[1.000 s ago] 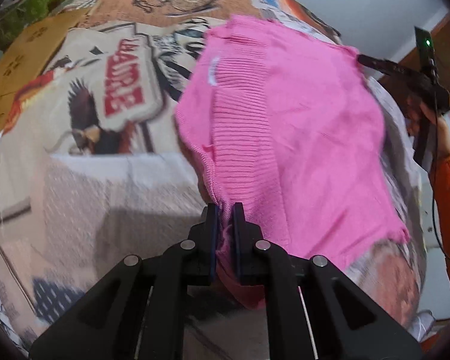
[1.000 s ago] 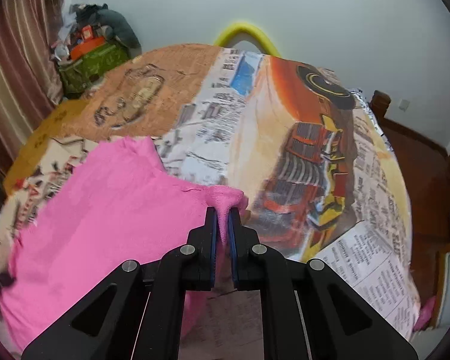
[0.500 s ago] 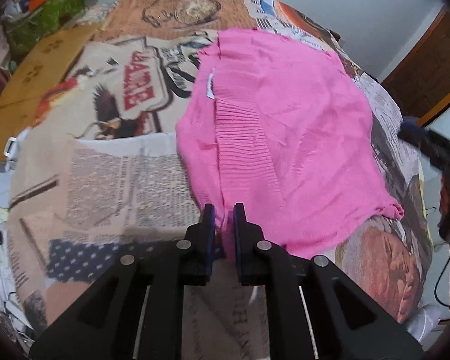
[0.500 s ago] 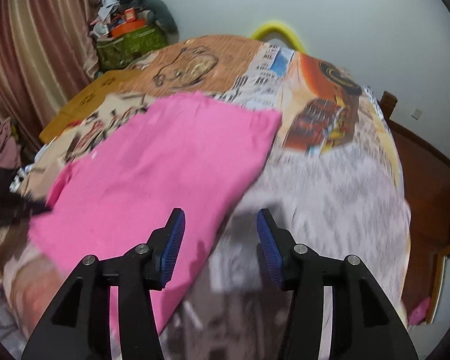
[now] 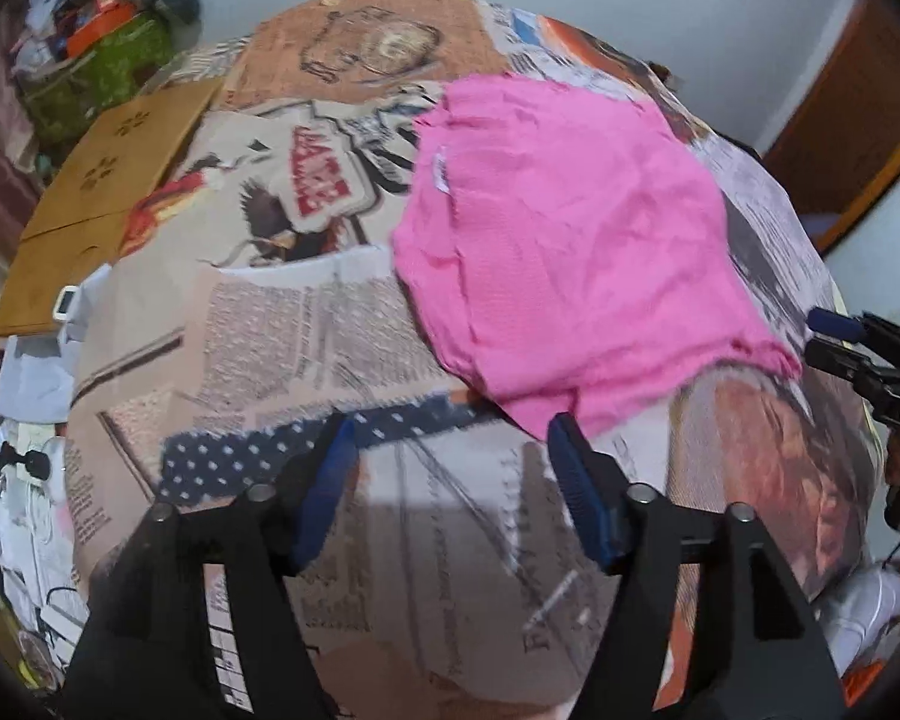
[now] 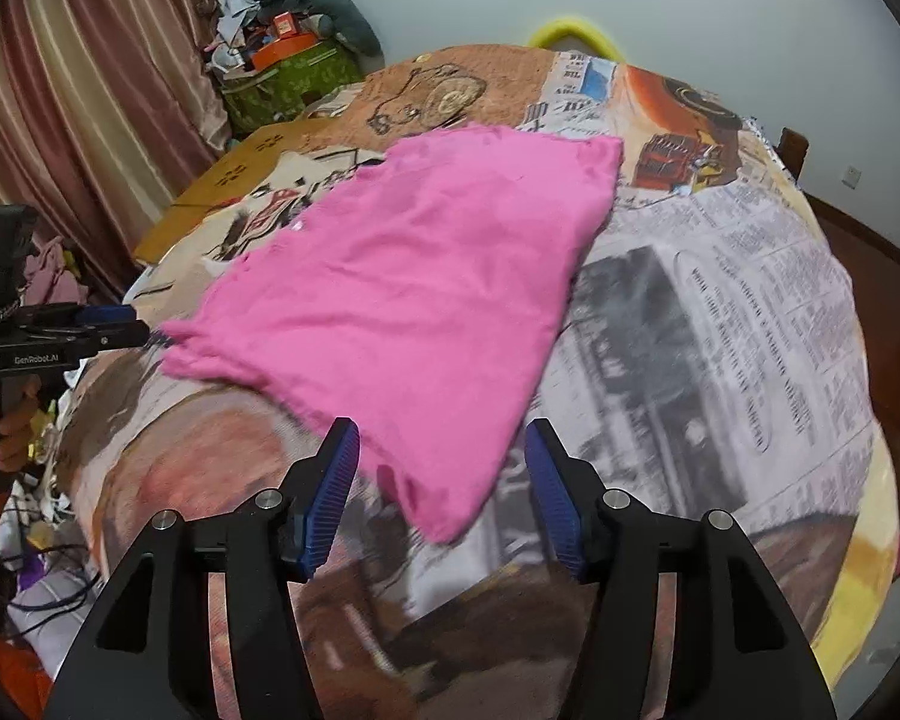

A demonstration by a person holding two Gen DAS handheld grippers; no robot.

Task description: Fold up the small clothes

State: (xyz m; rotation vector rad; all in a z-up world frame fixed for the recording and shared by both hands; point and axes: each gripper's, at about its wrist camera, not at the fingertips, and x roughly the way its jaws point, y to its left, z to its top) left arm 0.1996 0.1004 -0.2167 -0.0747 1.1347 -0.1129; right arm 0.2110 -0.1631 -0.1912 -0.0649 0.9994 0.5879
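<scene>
A pink knit garment (image 5: 570,252) lies spread flat on the bed's printed cover (image 5: 306,336). My left gripper (image 5: 453,441) hangs just short of the garment's near edge, its jaws opening, nothing between the blue pads. From the other side, the same pink garment (image 6: 402,288) reaches toward my right gripper (image 6: 441,450). Its jaws are opening too, and the garment's near corner lies below the gap, untouched by the pads. Each gripper shows at the edge of the other's view: the right gripper (image 5: 834,327) and the left gripper (image 6: 114,318).
A brown cardboard box (image 5: 108,192) lies at the bed's far left. A pile of clutter with a green bag (image 6: 288,78) stands by the striped curtain (image 6: 90,96). Loose clothes and cables (image 6: 42,588) lie beside the bed. A wooden door (image 5: 858,120) is at the right.
Both grippers let go of the pink garment and opened, then drew back from it. The garment dropped from stretched and lifted to lying flat on the cover.
</scene>
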